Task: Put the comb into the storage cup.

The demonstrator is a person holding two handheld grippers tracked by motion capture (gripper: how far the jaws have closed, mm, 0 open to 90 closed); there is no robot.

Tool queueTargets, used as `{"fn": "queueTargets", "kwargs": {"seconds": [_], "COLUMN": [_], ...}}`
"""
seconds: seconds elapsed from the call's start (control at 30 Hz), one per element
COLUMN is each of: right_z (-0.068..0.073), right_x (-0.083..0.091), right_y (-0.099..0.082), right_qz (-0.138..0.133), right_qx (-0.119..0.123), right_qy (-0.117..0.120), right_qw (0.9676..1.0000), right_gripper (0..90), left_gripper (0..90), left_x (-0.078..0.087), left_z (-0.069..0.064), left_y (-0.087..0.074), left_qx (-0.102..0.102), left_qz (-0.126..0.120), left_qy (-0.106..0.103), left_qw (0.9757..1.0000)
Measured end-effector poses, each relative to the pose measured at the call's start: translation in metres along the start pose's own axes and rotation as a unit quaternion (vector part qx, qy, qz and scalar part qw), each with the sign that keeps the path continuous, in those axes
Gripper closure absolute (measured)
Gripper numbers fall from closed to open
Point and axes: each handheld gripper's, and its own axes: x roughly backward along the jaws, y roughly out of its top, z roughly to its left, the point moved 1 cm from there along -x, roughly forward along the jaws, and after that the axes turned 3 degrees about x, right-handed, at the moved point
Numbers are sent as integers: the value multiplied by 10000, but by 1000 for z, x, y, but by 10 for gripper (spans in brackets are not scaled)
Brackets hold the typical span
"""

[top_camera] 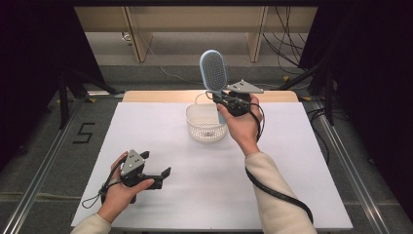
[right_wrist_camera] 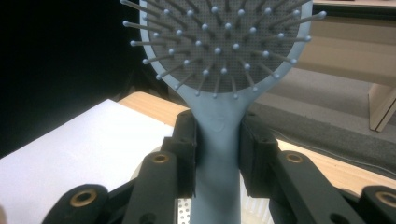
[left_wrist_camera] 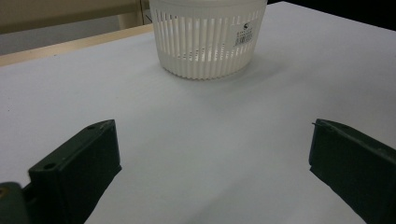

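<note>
A: Where are we standing?

B: I'm holding the brush [top_camera: 214, 73] upright over the basket [top_camera: 197, 127] on the table [top_camera: 302, 175]; right gripper [top_camera: 225, 101] is clamping its handle. Lowering it in is probably what's left.

A: Obstacles?

B: None. Left gripper [top_camera: 157, 171] is idling wide open, holding nothing, well apart.

Bright table, dark edges, soft focus

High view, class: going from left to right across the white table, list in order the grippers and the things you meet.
Left gripper, open above the white table → white slatted basket → right gripper, shut on the handle of the blue hairbrush it holds upright.
</note>
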Motion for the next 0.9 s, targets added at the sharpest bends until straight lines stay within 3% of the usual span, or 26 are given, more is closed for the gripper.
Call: {"fn": "queueTargets", "kwargs": {"seconds": [0.9], "right_z": [1], "right_x": [-12], "right_y": [4], "right_qz": [27], "right_qx": [59], "right_qy": [22], "right_qw": [10000], "right_gripper": [705], "left_gripper": [14], "left_x": [0], "left_z": [0], "left_y": [0], "left_qx": [3], "left_qz": [-2], "left_qy": [-7], "left_qw": [10000]}}
